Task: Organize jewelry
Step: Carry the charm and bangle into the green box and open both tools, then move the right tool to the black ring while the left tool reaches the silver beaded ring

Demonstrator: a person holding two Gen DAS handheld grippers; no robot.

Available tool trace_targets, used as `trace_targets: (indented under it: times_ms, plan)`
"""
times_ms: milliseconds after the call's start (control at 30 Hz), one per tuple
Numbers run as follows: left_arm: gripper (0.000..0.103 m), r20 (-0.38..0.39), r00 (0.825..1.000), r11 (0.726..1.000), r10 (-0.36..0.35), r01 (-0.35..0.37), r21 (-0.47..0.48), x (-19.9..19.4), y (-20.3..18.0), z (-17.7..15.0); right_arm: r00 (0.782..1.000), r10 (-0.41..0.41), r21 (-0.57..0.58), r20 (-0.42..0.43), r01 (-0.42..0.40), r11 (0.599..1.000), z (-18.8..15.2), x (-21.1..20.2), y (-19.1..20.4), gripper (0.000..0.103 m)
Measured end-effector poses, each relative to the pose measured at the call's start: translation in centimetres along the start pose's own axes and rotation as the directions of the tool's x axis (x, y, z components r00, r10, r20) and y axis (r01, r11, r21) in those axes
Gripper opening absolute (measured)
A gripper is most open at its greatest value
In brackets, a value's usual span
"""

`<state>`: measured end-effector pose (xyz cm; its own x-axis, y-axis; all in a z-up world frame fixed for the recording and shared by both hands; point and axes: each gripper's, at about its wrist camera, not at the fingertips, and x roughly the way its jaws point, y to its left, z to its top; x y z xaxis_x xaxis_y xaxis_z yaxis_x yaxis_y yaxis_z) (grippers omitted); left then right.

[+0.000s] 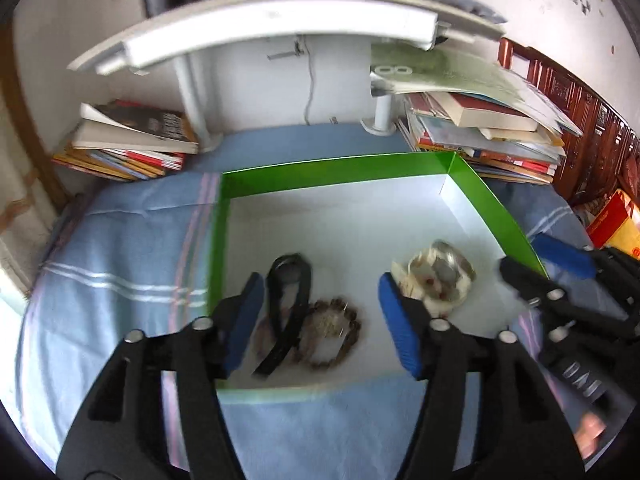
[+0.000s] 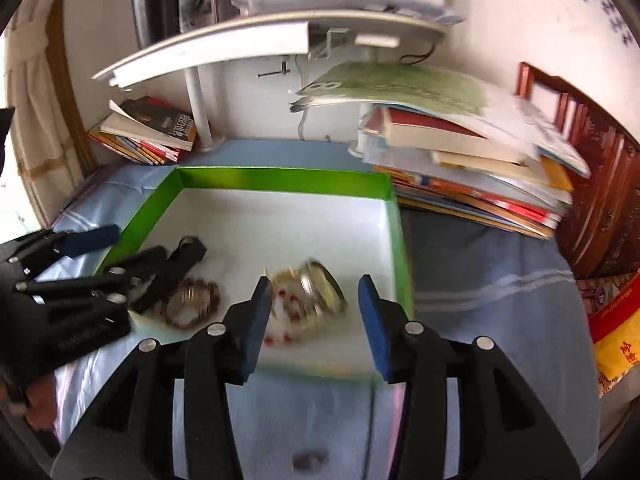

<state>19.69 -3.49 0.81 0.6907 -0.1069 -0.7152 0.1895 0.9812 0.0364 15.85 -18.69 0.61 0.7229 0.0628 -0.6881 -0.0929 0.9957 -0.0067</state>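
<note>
We are viewing a shallow green-walled cardboard tray with a white floor (image 1: pixel 224 216), resting on a pale blue striped cloth (image 1: pixel 120 272) that is covering the desk, with the jewelry lying in 2 loose clusters inside it. In the left cluster, a black-strapped wristwatch (image 1: pixel 289 308) is lying across a brown beaded bracelet (image 1: pixel 334 336); in the right cluster, a silver-cased wristwatch with a metal band (image 2: pixel 322 292) is resting against a pale bracelet with red beads (image 2: pixel 282 308), the pieces of each cluster touching and partly overlapping. We are holding the left gripper (image 1: pixel 320 320) low over the near part of the tray with its blue-padded jaws spread wide, the dark cluster lying between them and nothing being gripped. We are holding the right gripper (image 2: pixel 314 320) likewise spread wide and empty, framing the silver watch and pale bracelet from the near side. Motion blur is softening both views, so we cannot tell whether any pad is touching an item. We are judging the task to be partly done: all 4 visible pieces are already lying within the tray, yet they are still heaped in pairs, so separating each pair and laying the pieces apart on the bare white floor behind them appears to be what is left. 2 stacks of books (image 2: pixel 460 168) are flanking the tray at the rear, below a curved white shelf (image 1: pixel 280 28).
</note>
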Motion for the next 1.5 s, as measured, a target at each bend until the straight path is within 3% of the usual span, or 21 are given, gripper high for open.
trace_targets:
  times_ms: [100, 233, 433, 567, 700, 933, 1167, 1500]
  plan:
    - [0.067, 0.004, 1.0, 0.999, 0.001, -0.002, 0.051, -2.4, -0.8, -4.0, 0.999, -0.03, 0.007, -0.044, 0.031, 1.0, -4.0, -0.9, -1.3, 0.045]
    - [0.067, -0.083, 0.993, 0.991, -0.085, 0.093, 0.092, -3.2, -2.8, -9.6, 0.991, -0.033, 0.043, -0.127, 0.039, 0.998, -8.0, 0.0, -2.5, 0.045]
    - [0.067, -0.176, 0.972, 0.971, -0.158, 0.185, 0.15, -3.3, -6.2, -14.0, 0.985, -0.012, 0.115, -0.171, 0.032, 0.993, -10.3, 0.8, -3.7, 0.045]
    - [0.069, -0.19, 0.968, 0.964, -0.167, 0.201, 0.176, -2.8, -7.6, -14.5, 0.984, 0.001, 0.093, -0.176, 0.016, 0.996, -10.8, 1.1, -2.5, 0.045]
    - [0.071, -0.189, 0.971, 0.976, -0.145, 0.172, 0.136, -1.6, -7.2, -14.3, 0.986, 0.019, 0.054, -0.167, -0.01, 0.999, -10.7, 1.1, -1.2, 0.045]
    - [0.074, -0.158, 0.987, 0.999, -0.031, 0.037, 0.034, -0.4, -4.0, -13.3, 0.985, 0.048, -0.005, -0.167, -0.05, 0.999, -10.2, 2.0, 1.2, 0.045]
    - [0.074, -0.16, 0.986, 0.997, 0.046, -0.055, -0.055, -0.2, -0.5, -13.0, 0.98, 0.083, -0.043, -0.18, -0.092, 0.995, -10.3, 1.9, 2.8, 0.045]
    - [0.074, -0.155, 0.988, 0.997, 0.027, -0.038, -0.072, -0.3, 0.3, -13.4, 0.985, 0.029, -0.033, -0.168, -0.035, 0.999, -11.0, 1.3, 2.6, 0.046]
